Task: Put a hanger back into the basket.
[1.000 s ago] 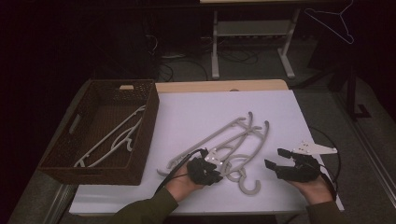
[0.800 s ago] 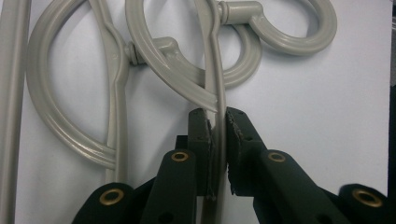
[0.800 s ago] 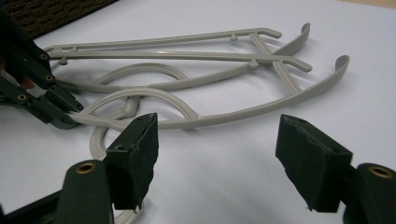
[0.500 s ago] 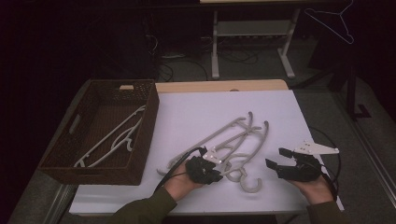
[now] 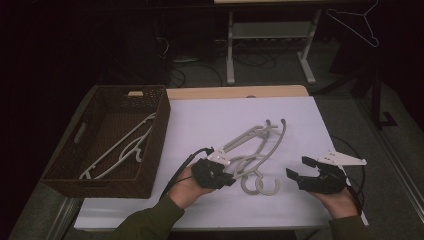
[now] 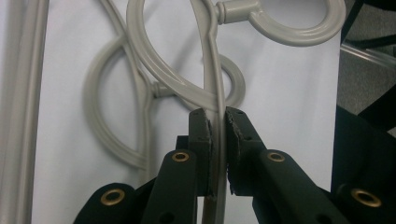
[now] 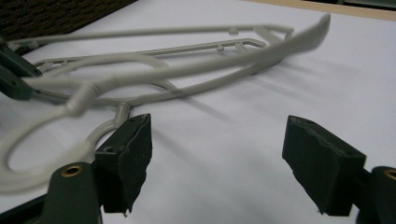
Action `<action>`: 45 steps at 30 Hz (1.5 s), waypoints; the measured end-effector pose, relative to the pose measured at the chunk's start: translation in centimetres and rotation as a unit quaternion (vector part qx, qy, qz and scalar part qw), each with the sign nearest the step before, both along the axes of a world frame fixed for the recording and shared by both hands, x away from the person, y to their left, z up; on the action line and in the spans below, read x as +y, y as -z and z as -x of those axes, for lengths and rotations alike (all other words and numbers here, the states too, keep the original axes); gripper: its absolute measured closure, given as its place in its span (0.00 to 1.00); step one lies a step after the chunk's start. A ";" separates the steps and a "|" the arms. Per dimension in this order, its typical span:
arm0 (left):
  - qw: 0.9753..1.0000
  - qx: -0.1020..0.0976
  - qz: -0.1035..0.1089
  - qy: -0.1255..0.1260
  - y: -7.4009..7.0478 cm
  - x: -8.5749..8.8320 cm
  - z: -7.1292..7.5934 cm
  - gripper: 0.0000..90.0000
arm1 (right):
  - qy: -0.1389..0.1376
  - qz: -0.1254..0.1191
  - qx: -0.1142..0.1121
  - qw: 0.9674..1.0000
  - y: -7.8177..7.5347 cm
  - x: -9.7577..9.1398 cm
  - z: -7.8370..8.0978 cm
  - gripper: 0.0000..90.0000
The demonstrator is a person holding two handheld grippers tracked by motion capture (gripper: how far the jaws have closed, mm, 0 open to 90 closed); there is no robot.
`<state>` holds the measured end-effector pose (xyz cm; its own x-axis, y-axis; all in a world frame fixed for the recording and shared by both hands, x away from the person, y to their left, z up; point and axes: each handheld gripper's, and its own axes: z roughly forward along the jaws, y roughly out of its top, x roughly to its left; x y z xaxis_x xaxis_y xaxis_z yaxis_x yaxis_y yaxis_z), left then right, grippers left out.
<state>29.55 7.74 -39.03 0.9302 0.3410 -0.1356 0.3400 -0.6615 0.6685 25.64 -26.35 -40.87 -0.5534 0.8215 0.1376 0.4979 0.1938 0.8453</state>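
Grey hanger point(image 6: 215, 100): clamped at its shoulder in the left hand-held gripper point(image 5: 226, 178), near the front of the white surface point(image 5: 200, 125), among two hangers still to move. Basket point(image 5: 159, 131): two hangers point(image 5: 120, 149) already inside. Right hand-held gripper point(image 5: 299, 168): jaws apart, just been opening, nothing between them.

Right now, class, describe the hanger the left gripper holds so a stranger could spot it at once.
Start at the white table, right of the brown basket. Near its front edge lies a pile of grey hangers. The one you want is pinched between the left gripper, while its neighbours lie untouched.
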 end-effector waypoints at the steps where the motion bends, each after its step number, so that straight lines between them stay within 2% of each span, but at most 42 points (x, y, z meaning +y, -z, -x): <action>1: 1.000 0.002 0.005 0.002 -0.6 0.4 -0.3 0.91 | 0.001 0.001 0.001 1.000 0.0 0.0 0.0 0.26; 6: 1.000 0.002 0.007 -0.001 -1.8 1.2 -0.7 0.91 | 0.000 0.002 0.002 1.000 0.1 0.1 0.0 0.26; 13: 1.000 0.010 0.021 -0.010 -4.1 2.4 -1.3 0.91 | 0.001 0.003 0.005 1.000 0.2 0.1 -0.1 0.26; 18: 1.000 0.004 0.023 -0.021 -6.0 3.7 -2.0 0.91 | 0.003 0.002 0.005 1.000 0.3 0.0 -0.1 0.26; 24: 0.999 -0.006 0.027 -0.046 -8.3 5.8 -2.7 0.91 | 0.004 0.002 0.004 1.000 0.3 -0.1 -0.1 0.26; 29: 0.997 -0.020 0.033 -0.071 -9.9 8.3 -3.4 0.91 | 0.006 0.005 0.004 1.000 0.3 -0.1 -0.1 0.26; 30: 0.997 -0.025 0.029 -0.073 -10.3 8.9 -3.6 0.91 | 0.006 0.005 0.004 1.000 0.3 -0.1 -0.1 0.26; 37: 0.991 -0.041 0.032 -0.122 -11.8 13.8 -4.3 0.91 | 0.008 0.006 0.006 1.000 0.3 -0.1 -0.2 0.26; 40: 0.989 -0.046 0.025 -0.140 -12.0 16.2 -4.6 0.91 | 0.008 0.006 0.006 1.000 0.4 -0.1 -0.2 0.26; 45: 0.983 -0.043 0.017 -0.178 -11.8 20.3 -4.9 0.91 | 0.008 0.008 0.006 1.000 0.4 0.0 -0.2 0.26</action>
<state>34.43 28.04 -27.28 0.7609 0.6440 -0.0789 0.4873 -0.4869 0.7249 25.88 -26.40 -41.26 -0.5378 0.8329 0.1303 0.5110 0.1991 0.8362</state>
